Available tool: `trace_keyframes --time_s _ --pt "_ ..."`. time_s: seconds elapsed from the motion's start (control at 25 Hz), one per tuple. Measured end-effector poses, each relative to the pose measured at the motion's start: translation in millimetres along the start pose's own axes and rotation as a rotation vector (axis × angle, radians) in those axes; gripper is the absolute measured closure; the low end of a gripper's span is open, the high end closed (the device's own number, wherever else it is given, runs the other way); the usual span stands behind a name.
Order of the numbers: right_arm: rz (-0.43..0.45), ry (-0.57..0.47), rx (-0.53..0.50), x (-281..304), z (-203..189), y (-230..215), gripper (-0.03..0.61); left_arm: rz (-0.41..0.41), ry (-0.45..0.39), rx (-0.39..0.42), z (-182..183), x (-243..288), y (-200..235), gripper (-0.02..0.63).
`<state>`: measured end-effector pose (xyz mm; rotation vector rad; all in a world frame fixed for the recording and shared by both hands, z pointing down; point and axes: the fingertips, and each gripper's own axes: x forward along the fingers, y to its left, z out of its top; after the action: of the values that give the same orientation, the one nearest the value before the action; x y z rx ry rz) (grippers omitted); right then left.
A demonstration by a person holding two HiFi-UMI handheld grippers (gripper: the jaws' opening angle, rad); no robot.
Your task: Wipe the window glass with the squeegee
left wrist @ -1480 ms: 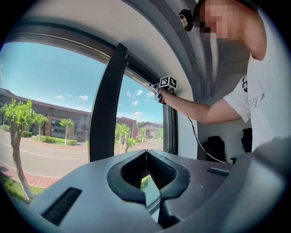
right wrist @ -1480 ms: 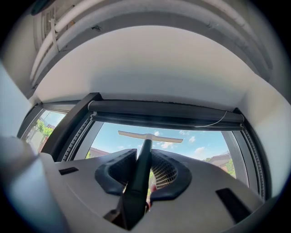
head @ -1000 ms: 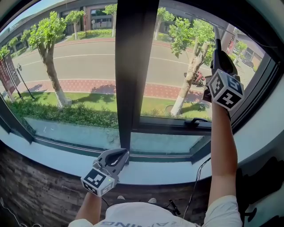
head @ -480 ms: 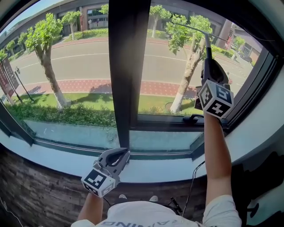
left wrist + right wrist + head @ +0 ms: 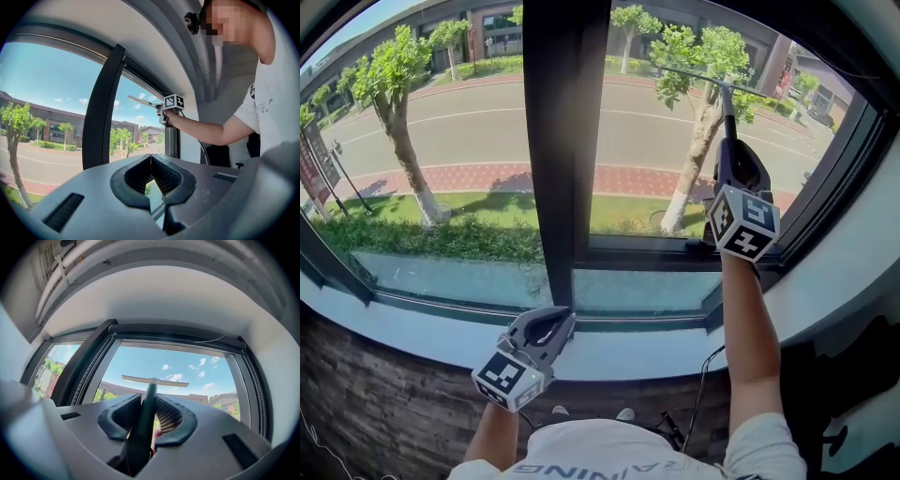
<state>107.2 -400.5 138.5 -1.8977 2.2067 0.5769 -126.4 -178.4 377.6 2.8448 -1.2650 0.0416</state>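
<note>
Glass (image 5: 656, 131) of the window fills the head view, split by a dark post (image 5: 567, 141) above a pale sill (image 5: 422, 328). Right gripper (image 5: 149, 416) is raised before the right pane, jaws clamped on the dark handle of the squeegee (image 5: 146, 399). Its thin blade lies level, high on that pane; actual contact with the glass can't be made out. Left gripper (image 5: 151, 171) sits low by the sill, jaws closed tip to tip on nothing.

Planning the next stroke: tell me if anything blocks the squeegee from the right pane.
Nothing visible does. The squeegee, held in the right gripper, is up at the right pane; the dark mullion stands to its left.
</note>
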Motion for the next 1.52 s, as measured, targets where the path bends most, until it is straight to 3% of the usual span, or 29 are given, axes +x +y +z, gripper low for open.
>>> trace_keyframes --time_s 1.16,1.52 --pt "0.037 0.168 0.023 -51 -99 16 0.479 -0.018 0.023 0.01 5 11 -14 0.595" --pt "0.031 0.232 0.066 -71 -148 22 0.479 -0.025 0.042 0.003 -4 19 -13 0.595"
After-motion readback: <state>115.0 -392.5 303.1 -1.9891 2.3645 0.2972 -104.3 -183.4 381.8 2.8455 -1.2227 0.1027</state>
